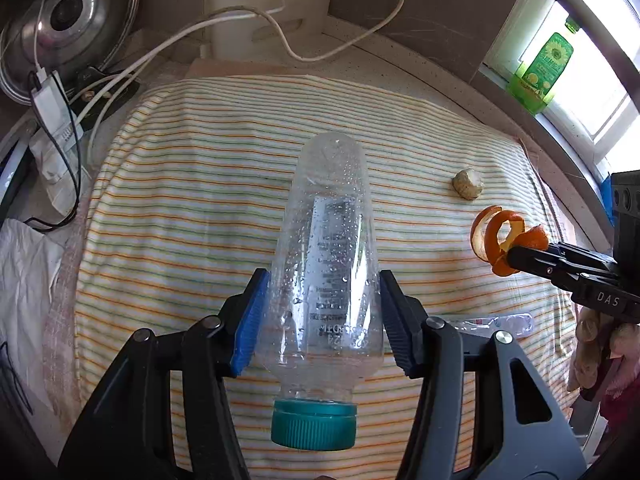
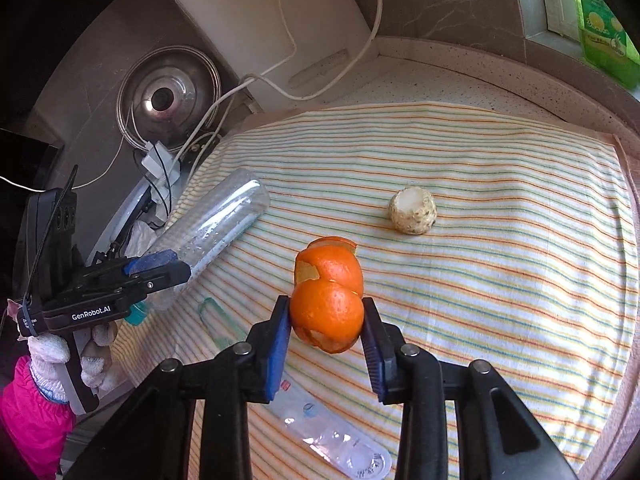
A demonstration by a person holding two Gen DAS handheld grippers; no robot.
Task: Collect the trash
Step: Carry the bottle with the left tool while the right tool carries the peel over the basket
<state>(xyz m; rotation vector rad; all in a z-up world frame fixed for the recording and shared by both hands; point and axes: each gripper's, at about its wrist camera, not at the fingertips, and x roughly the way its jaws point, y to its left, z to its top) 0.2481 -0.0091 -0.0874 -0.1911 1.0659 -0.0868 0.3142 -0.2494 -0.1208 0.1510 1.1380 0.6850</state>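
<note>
My left gripper [image 1: 320,316] is shut on a clear plastic bottle [image 1: 328,264] with a teal cap [image 1: 314,424], cap toward the camera, held above the striped cloth [image 1: 200,200]. It also shows in the right wrist view [image 2: 160,272] with the bottle [image 2: 212,224]. My right gripper [image 2: 326,320] is shut on a curled orange peel [image 2: 328,292], also seen in the left wrist view [image 1: 500,236]. A pale vegetable stub [image 2: 412,210] lies on the cloth [image 2: 500,260]; it also shows in the left wrist view [image 1: 467,184].
A clear plastic blister pack [image 2: 336,436] and a paper clip [image 2: 218,320] lie on the cloth near me. A metal pot lid [image 1: 68,20], charger and white cables [image 1: 52,92] stand at the back left. A green bottle [image 1: 544,68] sits on the windowsill.
</note>
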